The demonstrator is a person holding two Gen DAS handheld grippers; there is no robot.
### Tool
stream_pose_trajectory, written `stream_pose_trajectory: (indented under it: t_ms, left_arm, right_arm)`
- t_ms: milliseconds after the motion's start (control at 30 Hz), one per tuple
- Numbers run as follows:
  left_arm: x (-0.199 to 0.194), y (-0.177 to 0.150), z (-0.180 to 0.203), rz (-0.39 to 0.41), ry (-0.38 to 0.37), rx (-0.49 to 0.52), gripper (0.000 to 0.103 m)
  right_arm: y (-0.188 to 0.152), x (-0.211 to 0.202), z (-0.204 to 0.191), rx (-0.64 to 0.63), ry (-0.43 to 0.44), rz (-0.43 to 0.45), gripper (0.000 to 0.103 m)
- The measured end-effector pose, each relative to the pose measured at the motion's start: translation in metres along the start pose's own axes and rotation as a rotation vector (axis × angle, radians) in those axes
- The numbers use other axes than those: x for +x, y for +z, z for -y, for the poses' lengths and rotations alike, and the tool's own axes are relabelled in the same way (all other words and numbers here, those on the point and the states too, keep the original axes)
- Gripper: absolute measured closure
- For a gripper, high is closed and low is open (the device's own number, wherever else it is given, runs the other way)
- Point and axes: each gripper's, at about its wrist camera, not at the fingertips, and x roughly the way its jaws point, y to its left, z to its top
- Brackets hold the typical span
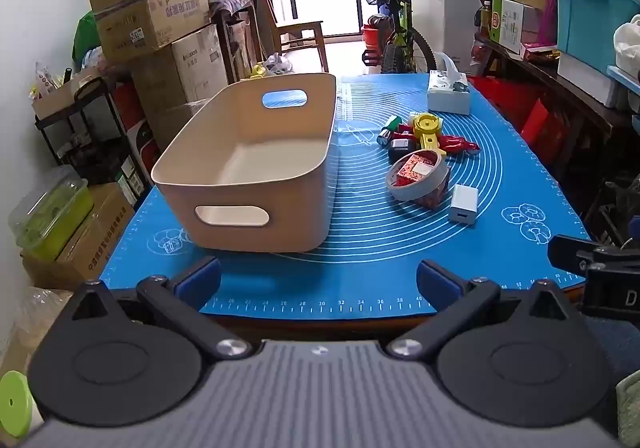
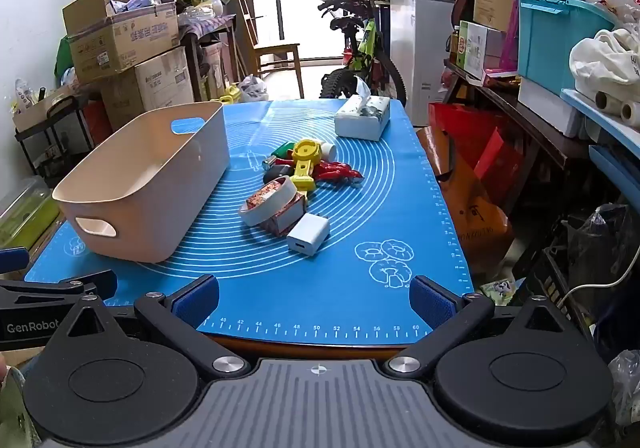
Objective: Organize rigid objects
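A beige plastic bin (image 1: 248,168) (image 2: 148,184) with cut-out handles stands empty on the left of the blue mat (image 1: 372,248) (image 2: 320,288). To its right lies a heap of small items: a white charger cube (image 1: 464,204) (image 2: 308,234), a grey tape roll (image 1: 418,178) (image 2: 272,204) on a red patterned box, a yellow round tool (image 1: 428,128) (image 2: 306,160), a red piece (image 1: 460,144) (image 2: 338,170). My left gripper (image 1: 318,282) hovers open at the mat's near edge, before the bin. My right gripper (image 2: 314,298) is open too, at the near edge below the charger.
A white tissue box (image 1: 448,92) (image 2: 362,116) sits at the mat's far end. Stacked cardboard boxes (image 1: 160,32) crowd the left side, a bicycle (image 2: 360,60) stands behind the table, and shelves with a teal crate (image 2: 560,40) line the right.
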Motion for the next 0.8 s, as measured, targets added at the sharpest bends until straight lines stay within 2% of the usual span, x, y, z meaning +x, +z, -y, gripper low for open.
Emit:
stream_pose_trajectory:
  t_ms: [800]
  left_arm:
    - [0.0043,-0.0036,-0.0013,-0.006,-0.005,-0.007,0.0]
  right_arm:
    - [0.0,0.0003,0.0004,0.001,0.001,-0.002,0.002]
